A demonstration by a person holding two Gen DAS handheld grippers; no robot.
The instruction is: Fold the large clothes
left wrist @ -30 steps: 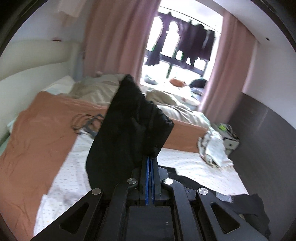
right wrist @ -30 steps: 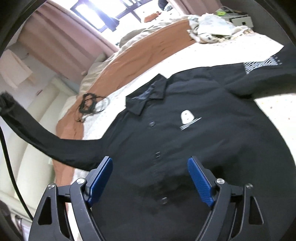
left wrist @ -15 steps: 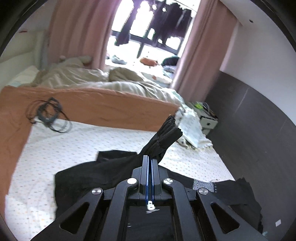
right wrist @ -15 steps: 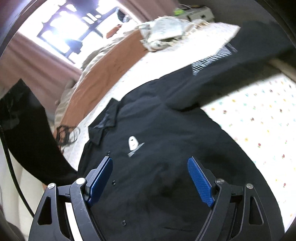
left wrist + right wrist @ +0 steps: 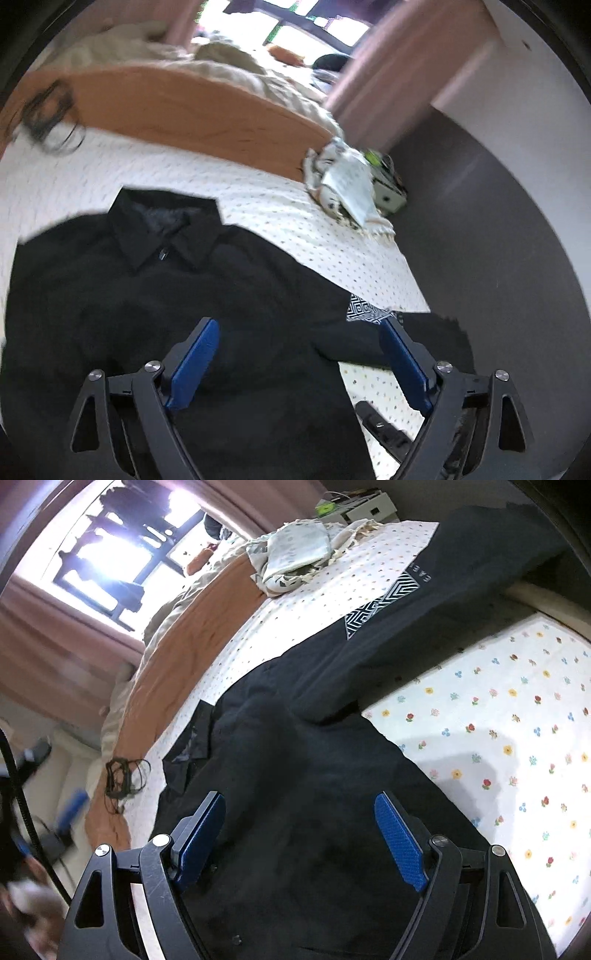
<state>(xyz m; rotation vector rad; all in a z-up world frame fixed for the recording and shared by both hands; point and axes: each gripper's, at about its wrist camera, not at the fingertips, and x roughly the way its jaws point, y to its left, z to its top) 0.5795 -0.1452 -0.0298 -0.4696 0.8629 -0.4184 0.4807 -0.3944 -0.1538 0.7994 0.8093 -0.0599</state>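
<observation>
A large black button shirt [image 5: 155,302] lies spread on the flowered white sheet [image 5: 280,221], collar [image 5: 162,229] toward the far side. One sleeve is folded across its front; the other sleeve, with a white geometric print [image 5: 380,609], stretches out to the right. My left gripper [image 5: 299,350] is open and empty just above the shirt body. My right gripper [image 5: 299,830] is open and empty above the shirt's lower part. The shirt also fills the right wrist view [image 5: 295,775].
An orange blanket [image 5: 192,110] and beige bedding lie beyond the shirt. A bundle of black cable [image 5: 48,114] lies at the far left. A crumpled patterned cloth [image 5: 347,184] lies at the bed's far right corner. A dark wall runs along the right.
My left gripper let go of the black sleeve it held up and opened. The sleeve now lies over the shirt front. The right gripper stayed open and shifted over the shirt.
</observation>
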